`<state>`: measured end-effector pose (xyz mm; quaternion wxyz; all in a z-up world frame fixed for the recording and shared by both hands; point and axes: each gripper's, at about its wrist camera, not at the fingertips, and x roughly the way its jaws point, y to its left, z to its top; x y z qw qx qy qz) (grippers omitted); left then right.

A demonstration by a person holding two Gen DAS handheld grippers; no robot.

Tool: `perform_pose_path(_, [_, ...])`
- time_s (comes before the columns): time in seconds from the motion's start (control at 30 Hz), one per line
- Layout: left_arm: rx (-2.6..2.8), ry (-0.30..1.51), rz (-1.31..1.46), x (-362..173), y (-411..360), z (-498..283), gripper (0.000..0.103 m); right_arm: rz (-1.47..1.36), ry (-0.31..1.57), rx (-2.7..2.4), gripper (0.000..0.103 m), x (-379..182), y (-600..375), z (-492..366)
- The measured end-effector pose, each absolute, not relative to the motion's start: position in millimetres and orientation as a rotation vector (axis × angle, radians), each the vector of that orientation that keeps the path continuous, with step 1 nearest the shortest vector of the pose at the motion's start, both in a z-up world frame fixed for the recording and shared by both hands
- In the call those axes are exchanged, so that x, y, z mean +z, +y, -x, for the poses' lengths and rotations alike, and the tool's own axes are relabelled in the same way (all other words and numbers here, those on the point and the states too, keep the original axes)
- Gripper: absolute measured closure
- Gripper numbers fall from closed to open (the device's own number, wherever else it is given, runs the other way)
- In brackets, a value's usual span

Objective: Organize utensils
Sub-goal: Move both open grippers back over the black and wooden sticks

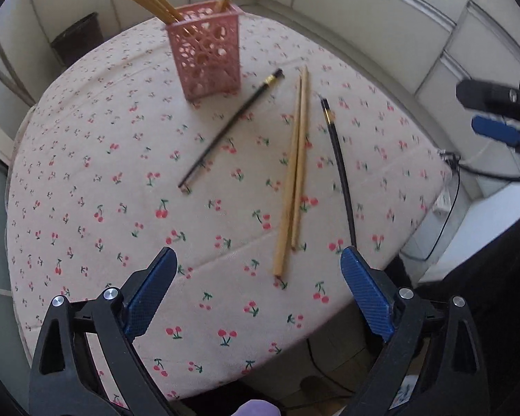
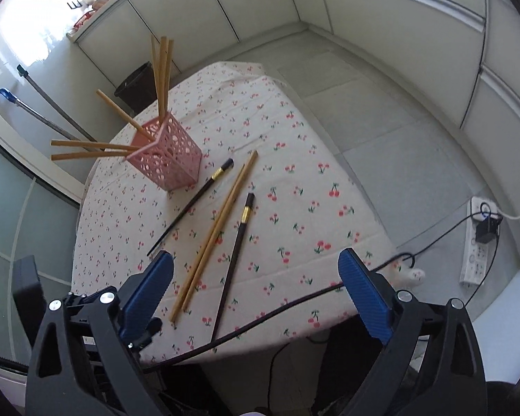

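A pink perforated holder (image 1: pixel 204 59) (image 2: pixel 166 159) stands on the cherry-print table (image 1: pixel 86 173) (image 2: pixel 312 208) with several wooden chopsticks leaning out of it. In front of it lie a black chopstick (image 1: pixel 230 128) (image 2: pixel 194 204), a wooden pair (image 1: pixel 296 173) (image 2: pixel 215 232) side by side, and a second black chopstick (image 1: pixel 339 170) (image 2: pixel 235 253). My left gripper (image 1: pixel 258 253) hangs open above the near ends of the wooden pair, holding nothing. My right gripper (image 2: pixel 254 256) is open too, above the near ends of the wooden pair and the second black chopstick. Its fingers (image 1: pixel 495 128) show at the right edge of the left wrist view.
A dark bin (image 1: pixel 76 38) (image 2: pixel 135 83) stands on the floor beyond the table. A black cable (image 2: pixel 277 312) runs along the table's near edge. A white power strip (image 2: pixel 478 242) lies on the floor at the right. Mop handles (image 2: pixel 52 111) lean at the left.
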<state>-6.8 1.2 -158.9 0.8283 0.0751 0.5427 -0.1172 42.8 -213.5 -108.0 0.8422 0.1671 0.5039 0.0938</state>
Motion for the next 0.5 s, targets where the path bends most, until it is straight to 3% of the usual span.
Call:
perform_pose_path(0.27, [-0.266,1.162,-0.176,-174,1,9,0.017,-0.267,1.057,0.200,0.010,-109,-200,-37])
perform_pose_path(0.43, [-0.287,1.153,-0.169,-173,-5,6,0.024,-0.285,1.078,0.202,0.010,-112,-203,-40])
perform_pose_path(0.5, [-0.296,1.161,-0.198,-176,-10,5,0.032,-0.291,1.092,0.201,0.010,-115,-203,-41])
